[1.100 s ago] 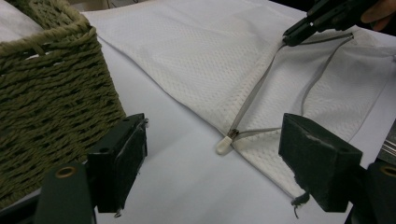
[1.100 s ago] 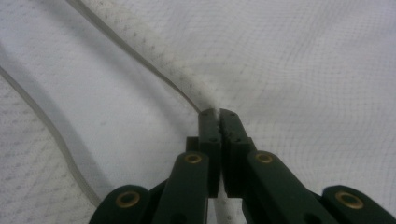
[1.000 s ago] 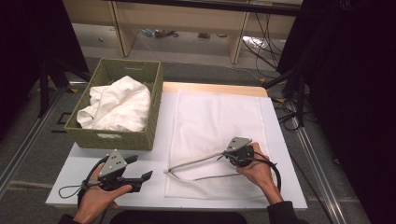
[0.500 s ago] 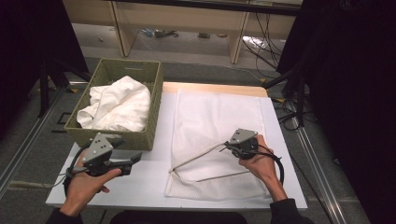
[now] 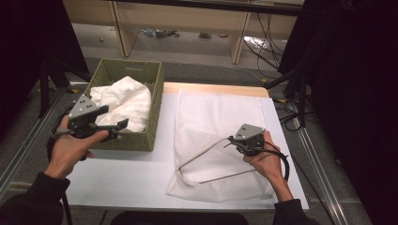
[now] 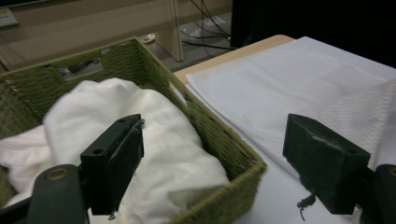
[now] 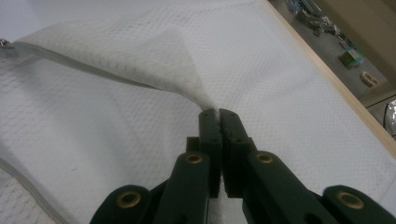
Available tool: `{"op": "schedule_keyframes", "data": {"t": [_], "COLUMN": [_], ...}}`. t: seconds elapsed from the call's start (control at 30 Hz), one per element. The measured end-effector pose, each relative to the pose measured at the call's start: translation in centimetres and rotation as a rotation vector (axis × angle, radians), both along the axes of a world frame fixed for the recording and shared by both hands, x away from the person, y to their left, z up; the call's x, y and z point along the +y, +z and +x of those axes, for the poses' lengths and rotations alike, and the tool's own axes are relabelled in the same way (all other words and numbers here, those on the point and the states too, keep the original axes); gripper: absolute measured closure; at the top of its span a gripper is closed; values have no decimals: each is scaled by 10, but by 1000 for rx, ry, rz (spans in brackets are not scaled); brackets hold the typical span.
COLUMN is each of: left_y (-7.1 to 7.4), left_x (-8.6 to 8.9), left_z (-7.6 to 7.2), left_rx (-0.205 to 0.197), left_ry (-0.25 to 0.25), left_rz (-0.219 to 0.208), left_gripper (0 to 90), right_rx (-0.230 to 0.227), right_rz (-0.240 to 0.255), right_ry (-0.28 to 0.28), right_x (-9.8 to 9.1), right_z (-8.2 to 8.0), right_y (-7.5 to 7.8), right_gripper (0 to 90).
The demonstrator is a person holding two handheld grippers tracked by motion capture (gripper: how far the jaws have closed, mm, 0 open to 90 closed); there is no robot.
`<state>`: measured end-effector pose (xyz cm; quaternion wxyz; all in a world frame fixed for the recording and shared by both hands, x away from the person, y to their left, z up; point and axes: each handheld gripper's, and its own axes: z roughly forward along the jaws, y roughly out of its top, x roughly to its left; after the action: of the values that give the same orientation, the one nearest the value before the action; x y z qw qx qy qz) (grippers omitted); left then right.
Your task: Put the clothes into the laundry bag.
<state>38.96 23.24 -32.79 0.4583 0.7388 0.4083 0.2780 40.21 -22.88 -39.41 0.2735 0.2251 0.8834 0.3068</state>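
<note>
A white towel (image 5: 220, 117) lies spread on the white table. My right gripper (image 5: 232, 139) is shut on one of its corners and holds that corner up, so the hem (image 5: 202, 152) slants down to the table. In the right gripper view the jaws (image 7: 217, 116) pinch the fold's tip. My left gripper (image 5: 121, 129) hovers at the front wall of a green woven basket (image 5: 157, 105), open with nothing between its pads, and its jaws have just opened a little further. In the left gripper view the gripper (image 6: 219, 172) faces crumpled white cloth (image 6: 154, 140) in the basket (image 6: 233, 154).
The crumpled white cloth (image 5: 124, 101) fills the basket at the table's left back. The table's wooden far edge (image 5: 216, 88) borders a floor with cables and shelving. Bare table (image 5: 126, 173) lies in front of the basket. Dark drapes stand at both sides.
My left hand has risen from the table's front left toward the basket's front wall. My right hand has lifted the towel corner a little higher.
</note>
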Motion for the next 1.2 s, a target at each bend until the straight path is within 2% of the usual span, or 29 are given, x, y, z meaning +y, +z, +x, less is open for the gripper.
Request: {"op": "schedule_keyframes", "data": {"t": [0.07, 0.1, 0.17, 0.2, 0.23, 0.27, 0.33, 0.5, 0.57, 0.6, 0.63, 0.7, 0.73, 0.77, 0.83, 0.93, 0.97, 1.03, 1.07, 1.1, 1.13, 1.17, 1.2], "left_y": [3, 4, 5, 6, 7, 7, 6, -8, -13, -15, -18, -24, -28, -32, -41, -49, -51, -56, -59, -63, -67, -70, -73], "left_x": [5, 7, 12, 14, 15, 17, 17, 19, 21, 22, 23, 25, 26, 28, 26, 19, 15, 9, 7, 5, 5, 5, 5], "left_z": [15, 24, 40, 48, 56, 62, 76, 111, 122, 127, 132, 140, 144, 148, 154, 159, 159, 160, 160, 161, 162, 164, 166], "left_rx": [24, 37, 65, 109, 130, 137, 152, 211, 219, 232, 237, 237, 249, 258, 300, 376, 386, 418, 429, 418, 424, 457, 469], "left_ry": [17, 23, 42, 53, 44, 38, 45, 58, 72, 79, 86, 102, 108, 115, 116, 62, 50, 1, -10, -6, -9, -6, 2], "left_rz": [5, 11, 34, 52, 76, 120, 165, 124, 104, 107, 110, 99, 91, 101, 76, 96, 101, 153, 195, 223, 219, 215, 199], "left_gripper": [191, 182, 180, 180, 180, 180, 180, 166, 173, 169, 166, 168, 168, 168, 159, 165, 168, 156, 161, 160, 153, 152, 148], "right_rx": [-11, -32, -34, -45, -46, -49, -53, -51, -50, -58, -48, -64, -54, -67, -62, -70, -80, -64, -61, -62, -54, -56, -58], "right_rz": [4, 4, 1, 3, 6, 2, 5, 10, 7, 2, 8, 5, 8, 4, 14, 16, 13, 16, 19, 19, 26, 25, 17], "right_ry": [-5, -1, -5, -1, -6, 1, -5, -12, -9, -15, -11, -17, -10, -5, -12, -11, -16, -7, -13, -13, -23, -22, -7], "right_x": [-1, -1, -1, -2, -2, -1, -2, -3, -3, -3, -3, -3, -3, -3, -2, -2, -3, -3, -4, -4, -3, -3, -2], "right_z": [0, 1, 0, 1, 1, 2, 3, 5, 6, 5, 6, 6, 6, 6, 6, 6, 6, 7, 7, 7, 6, 6, 6], "right_y": [4, 6, 11, 13, 14, 16, 17, 18, 18, 19, 19, 22, 22, 24, 26, 27, 28, 27, 26, 26, 26, 25, 25], "right_gripper": [898, 898, 898, 898, 898, 898, 898, 898, 897, 898, 898, 898, 898, 898, 898, 898, 898, 898, 898, 898, 898, 898, 897]}}
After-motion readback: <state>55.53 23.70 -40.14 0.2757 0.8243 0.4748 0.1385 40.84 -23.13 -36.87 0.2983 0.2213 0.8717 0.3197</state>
